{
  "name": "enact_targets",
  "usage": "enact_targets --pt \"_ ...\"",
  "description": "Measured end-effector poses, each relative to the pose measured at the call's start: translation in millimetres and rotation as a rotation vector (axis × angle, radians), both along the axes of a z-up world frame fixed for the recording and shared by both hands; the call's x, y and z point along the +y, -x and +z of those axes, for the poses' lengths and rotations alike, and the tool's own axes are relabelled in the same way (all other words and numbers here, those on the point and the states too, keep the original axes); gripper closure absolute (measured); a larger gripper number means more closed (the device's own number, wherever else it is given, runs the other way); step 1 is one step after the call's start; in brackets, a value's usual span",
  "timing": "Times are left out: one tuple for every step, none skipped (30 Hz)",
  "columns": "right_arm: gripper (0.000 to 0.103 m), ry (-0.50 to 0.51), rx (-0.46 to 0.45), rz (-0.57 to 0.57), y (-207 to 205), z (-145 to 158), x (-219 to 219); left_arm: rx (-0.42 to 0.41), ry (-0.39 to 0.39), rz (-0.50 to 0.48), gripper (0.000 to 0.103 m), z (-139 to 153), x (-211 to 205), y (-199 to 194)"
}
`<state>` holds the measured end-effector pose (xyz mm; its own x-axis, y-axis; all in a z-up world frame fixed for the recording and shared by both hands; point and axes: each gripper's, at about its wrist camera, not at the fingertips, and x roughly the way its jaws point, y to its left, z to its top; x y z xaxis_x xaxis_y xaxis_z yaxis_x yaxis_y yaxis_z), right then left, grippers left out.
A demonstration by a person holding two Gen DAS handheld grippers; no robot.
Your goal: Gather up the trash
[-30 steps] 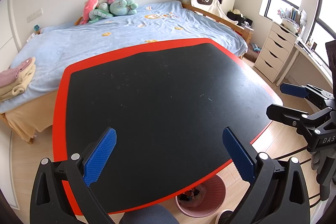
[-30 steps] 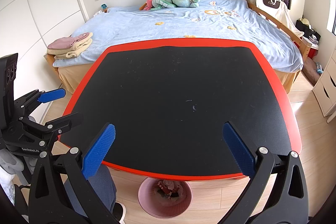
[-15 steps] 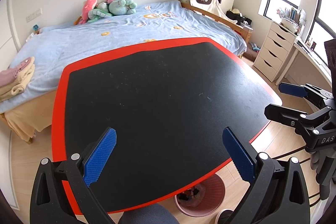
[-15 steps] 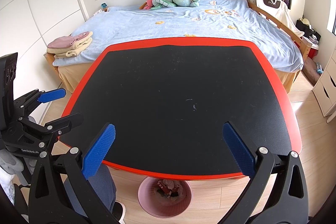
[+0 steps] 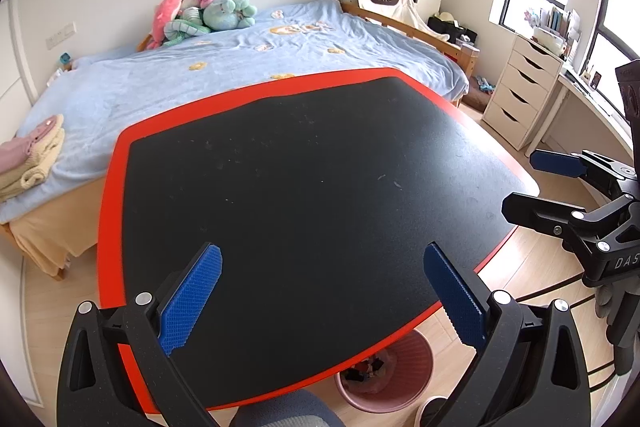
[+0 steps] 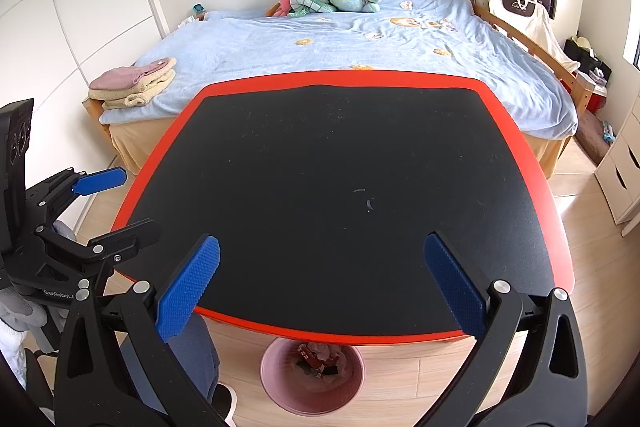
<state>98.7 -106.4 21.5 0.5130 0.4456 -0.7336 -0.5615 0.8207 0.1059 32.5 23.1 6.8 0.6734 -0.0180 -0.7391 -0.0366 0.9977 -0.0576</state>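
Nothing has shifted: both the left gripper (image 5: 322, 301) and right gripper (image 6: 322, 287) hover spread, empty, above the table (image 6: 344, 187); the trash bin (image 6: 312, 375) sits below its near edge.

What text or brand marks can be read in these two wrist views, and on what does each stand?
"DAS", cut off by the frame edge: on the right gripper body, left wrist view.
"GenRobot." (remainder hidden): on the left gripper body, right wrist view.
Logo on the white bag by the bed: too small to read.
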Motion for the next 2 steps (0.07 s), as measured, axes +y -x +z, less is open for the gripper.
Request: enact_targets --pt "0.003 0.003 0.000 0.000 -0.6 -0.8 -0.2 0.001 -0.001 0.001 0.006 -0.6 0.3 -0.6" --pt "0.003 0.005 0.001 0.001 -2.3 -0.6 -1.2 0.002 0.001 0.002 0.006 -1.3 0.6 -1.1"
